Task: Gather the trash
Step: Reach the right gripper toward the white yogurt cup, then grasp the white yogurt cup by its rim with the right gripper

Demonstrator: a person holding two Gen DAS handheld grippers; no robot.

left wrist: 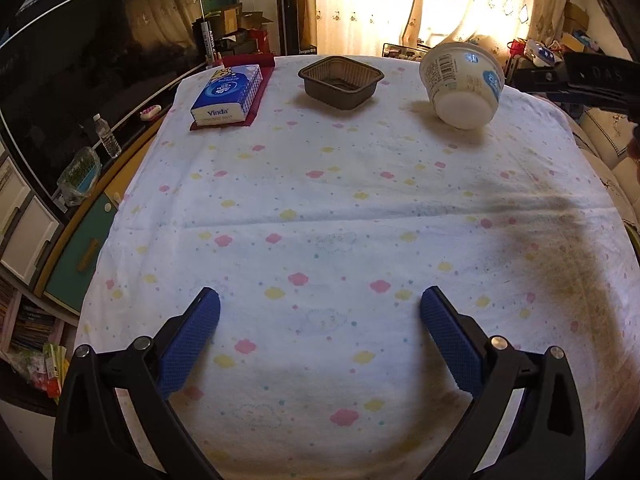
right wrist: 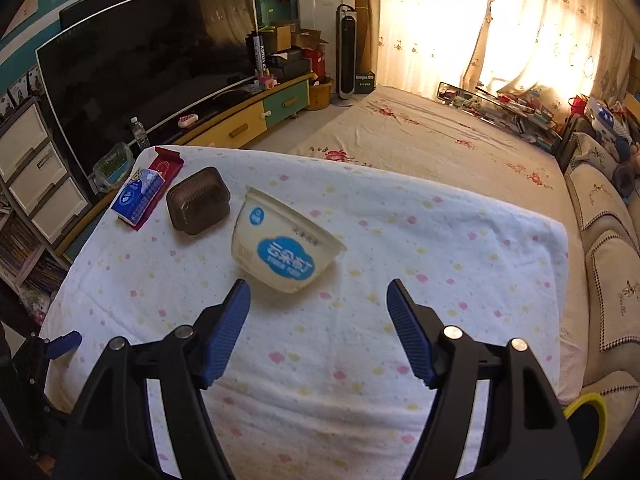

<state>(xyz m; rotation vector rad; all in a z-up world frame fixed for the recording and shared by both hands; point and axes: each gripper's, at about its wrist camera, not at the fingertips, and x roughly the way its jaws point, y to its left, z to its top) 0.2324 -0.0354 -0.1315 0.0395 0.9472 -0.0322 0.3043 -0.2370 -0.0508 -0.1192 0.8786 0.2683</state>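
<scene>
A white paper bowl with a blue label [right wrist: 284, 240] lies tipped on its side on the cloth-covered table [right wrist: 400, 240], just ahead of my right gripper [right wrist: 318, 292], which is open and empty. The bowl also shows in the left wrist view [left wrist: 462, 84] at the far right. A dark brown plastic tray [left wrist: 340, 80] stands at the far middle, also seen in the right wrist view [right wrist: 198, 206]. My left gripper [left wrist: 320, 304] is open and empty over the near part of the table [left wrist: 320, 200]. The right gripper's body [left wrist: 580, 80] shows at the far right edge.
A blue Vinda tissue pack [left wrist: 228, 94] lies on a red mat at the far left corner. A TV [right wrist: 140, 72] on a low cabinet stands left of the table. A sofa [right wrist: 608, 260] is on the right. A yellow-rimmed bin [right wrist: 588, 424] sits at the lower right.
</scene>
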